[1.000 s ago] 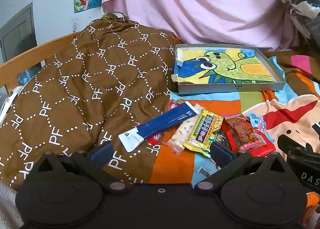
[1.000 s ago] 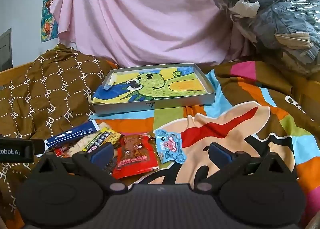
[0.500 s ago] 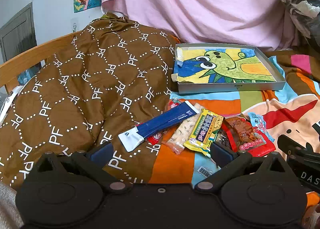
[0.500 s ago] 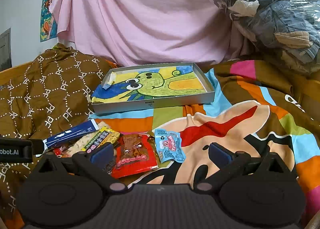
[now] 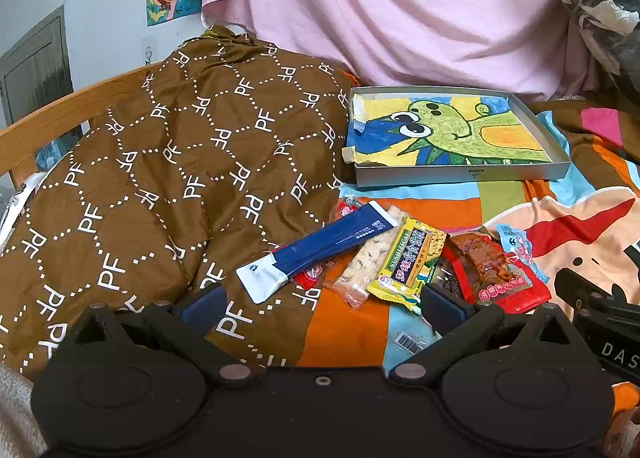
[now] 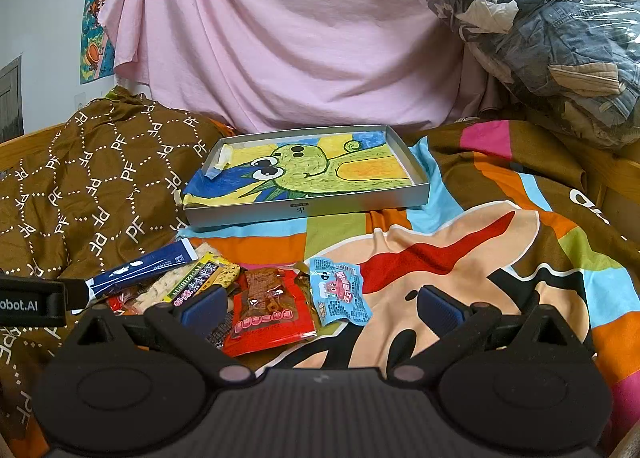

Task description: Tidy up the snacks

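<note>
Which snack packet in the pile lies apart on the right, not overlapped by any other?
The small light-blue packet with the pink cartoon: it lies at the pile's right edge, beside the red packet, while the others overlap.

Before you: glossy plastic snack wrappers (image 5: 400, 254) on a soft matt cloth bedspread (image 6: 460, 258); a smooth grey cardboard tray (image 6: 304, 209); a wooden bed frame (image 5: 60, 117).

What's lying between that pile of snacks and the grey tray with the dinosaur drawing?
Nothing: only bare striped bedspread separates the snack pile from the tray, in both wrist views.
</note>
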{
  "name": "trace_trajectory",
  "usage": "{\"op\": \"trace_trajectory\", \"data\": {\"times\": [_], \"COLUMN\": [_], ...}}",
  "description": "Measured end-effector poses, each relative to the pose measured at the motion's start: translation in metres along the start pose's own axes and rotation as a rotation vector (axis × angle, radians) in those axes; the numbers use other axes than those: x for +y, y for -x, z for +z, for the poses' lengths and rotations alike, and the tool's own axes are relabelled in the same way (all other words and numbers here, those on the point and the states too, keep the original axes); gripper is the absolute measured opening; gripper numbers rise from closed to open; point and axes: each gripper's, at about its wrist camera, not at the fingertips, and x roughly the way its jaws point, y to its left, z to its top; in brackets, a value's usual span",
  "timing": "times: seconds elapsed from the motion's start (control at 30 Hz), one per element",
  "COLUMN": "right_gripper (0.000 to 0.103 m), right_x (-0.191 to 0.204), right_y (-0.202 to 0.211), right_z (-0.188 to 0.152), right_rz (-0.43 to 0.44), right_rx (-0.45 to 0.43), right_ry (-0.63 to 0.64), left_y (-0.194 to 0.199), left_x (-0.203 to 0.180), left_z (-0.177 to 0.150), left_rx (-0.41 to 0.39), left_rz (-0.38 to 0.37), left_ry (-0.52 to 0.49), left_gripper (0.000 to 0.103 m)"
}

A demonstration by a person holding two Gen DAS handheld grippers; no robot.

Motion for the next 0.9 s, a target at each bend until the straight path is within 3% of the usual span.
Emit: {"op": "trace_trajectory", "data": {"times": [0.9], "right_gripper": [0.103], "right_x": [0.0004], "right_y": [-0.0024], "right_z": [-0.0016], "right_rz": [0.009], "right_rx": [0.018], "right_ry": [-0.002], "left_y": [-0.0062], "left_x": [0.0050], "left_z": [-0.0032], "left_rx": [0.042], "left_rz": [0.003], "left_ry": [0.027], "left_gripper": [0.102]}}
